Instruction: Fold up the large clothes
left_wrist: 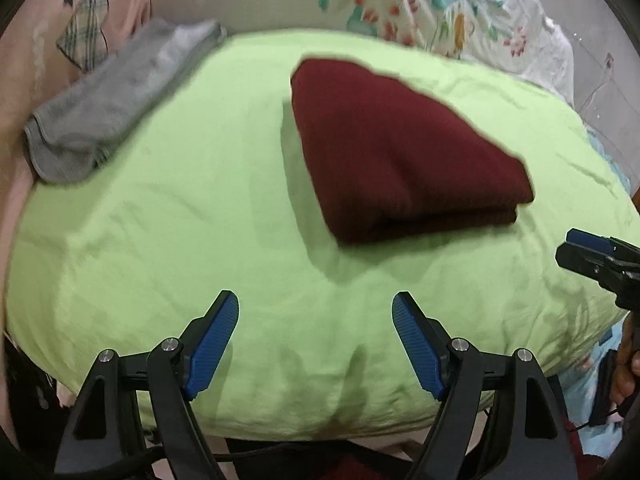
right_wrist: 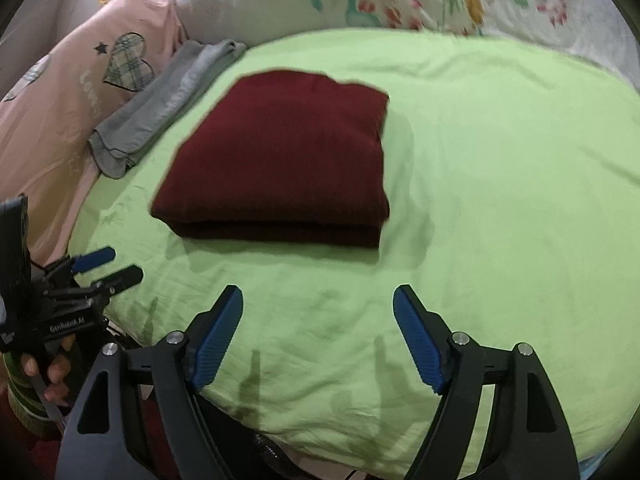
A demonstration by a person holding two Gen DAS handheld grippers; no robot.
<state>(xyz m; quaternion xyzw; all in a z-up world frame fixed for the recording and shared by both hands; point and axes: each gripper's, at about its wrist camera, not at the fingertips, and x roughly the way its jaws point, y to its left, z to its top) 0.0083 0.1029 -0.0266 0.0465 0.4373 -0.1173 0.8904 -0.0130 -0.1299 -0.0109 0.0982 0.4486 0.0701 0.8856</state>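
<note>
A dark red garment (left_wrist: 404,152) lies folded into a thick rectangle on the light green sheet (left_wrist: 200,240); it also shows in the right wrist view (right_wrist: 280,160). My left gripper (left_wrist: 316,312) is open and empty, hovering over the sheet in front of the garment, apart from it. My right gripper (right_wrist: 318,304) is open and empty too, just in front of the garment's near edge. Each gripper shows at the edge of the other's view: the right one (left_wrist: 588,252) and the left one (right_wrist: 108,266).
A folded grey garment (left_wrist: 116,96) lies at the sheet's far left edge, also in the right wrist view (right_wrist: 160,108). A pink pillow with a plaid heart (right_wrist: 80,92) and a floral bedcover (left_wrist: 420,8) lie behind. The green sheet (right_wrist: 500,200) spreads to the right.
</note>
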